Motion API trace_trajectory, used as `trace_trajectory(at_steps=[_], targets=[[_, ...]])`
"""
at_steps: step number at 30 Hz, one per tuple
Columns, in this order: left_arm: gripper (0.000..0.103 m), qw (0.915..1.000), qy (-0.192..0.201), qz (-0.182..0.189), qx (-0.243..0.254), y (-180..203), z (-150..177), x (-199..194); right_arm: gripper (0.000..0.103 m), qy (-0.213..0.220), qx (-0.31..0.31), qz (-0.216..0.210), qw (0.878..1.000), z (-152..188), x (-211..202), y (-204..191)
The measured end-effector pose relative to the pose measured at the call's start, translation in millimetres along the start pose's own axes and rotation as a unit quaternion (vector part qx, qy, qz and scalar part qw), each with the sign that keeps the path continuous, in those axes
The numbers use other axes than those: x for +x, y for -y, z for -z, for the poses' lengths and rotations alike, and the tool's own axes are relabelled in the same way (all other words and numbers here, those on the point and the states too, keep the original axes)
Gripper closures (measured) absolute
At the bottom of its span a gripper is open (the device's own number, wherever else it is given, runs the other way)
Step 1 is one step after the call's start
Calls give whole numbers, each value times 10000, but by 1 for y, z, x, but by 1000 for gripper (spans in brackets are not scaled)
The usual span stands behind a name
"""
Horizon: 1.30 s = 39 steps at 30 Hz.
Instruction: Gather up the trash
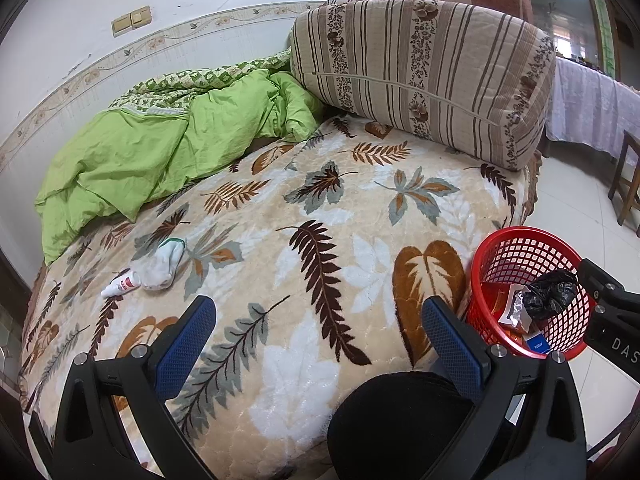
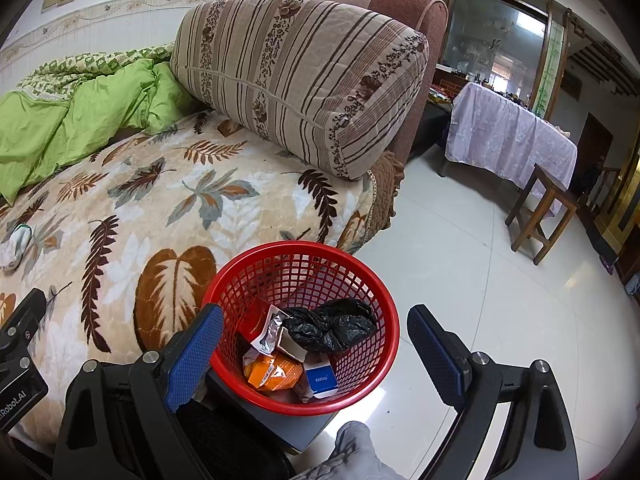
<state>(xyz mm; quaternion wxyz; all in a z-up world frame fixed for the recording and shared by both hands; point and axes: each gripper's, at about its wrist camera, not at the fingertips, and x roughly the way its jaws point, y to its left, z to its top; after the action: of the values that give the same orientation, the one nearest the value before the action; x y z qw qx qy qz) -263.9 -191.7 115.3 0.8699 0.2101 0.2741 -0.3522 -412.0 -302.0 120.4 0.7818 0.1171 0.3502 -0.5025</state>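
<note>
Both grippers were held with jaws spread wide and nothing between them: the left gripper over the near part of the bed, the right gripper above the red basket, which stood on the floor just beside the bed's right edge. A black bag, an orange wrapper and a blue-and-white box already lay in the basket. Trash was still left on the bed at the near left: a small white tube touching a crumpled white cloth.

The step in hand was judged to be reaching for that tube. It would best be approached by the left gripper, with the jaws set across its narrow body and kept clear of the cloth.

The tube was shown only in the left wrist view; in the right one just the cloth could be made out at the left margin. The basket's contents were seen plainly only from the right wrist.
</note>
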Motion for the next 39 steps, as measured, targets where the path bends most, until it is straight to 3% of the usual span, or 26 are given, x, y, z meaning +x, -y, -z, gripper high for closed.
trace_trajectory(at_steps=[39], targets=[[1, 10000, -1, -2, 4, 0, -1, 0, 8, -42, -15, -31, 10000, 1, 3, 0]])
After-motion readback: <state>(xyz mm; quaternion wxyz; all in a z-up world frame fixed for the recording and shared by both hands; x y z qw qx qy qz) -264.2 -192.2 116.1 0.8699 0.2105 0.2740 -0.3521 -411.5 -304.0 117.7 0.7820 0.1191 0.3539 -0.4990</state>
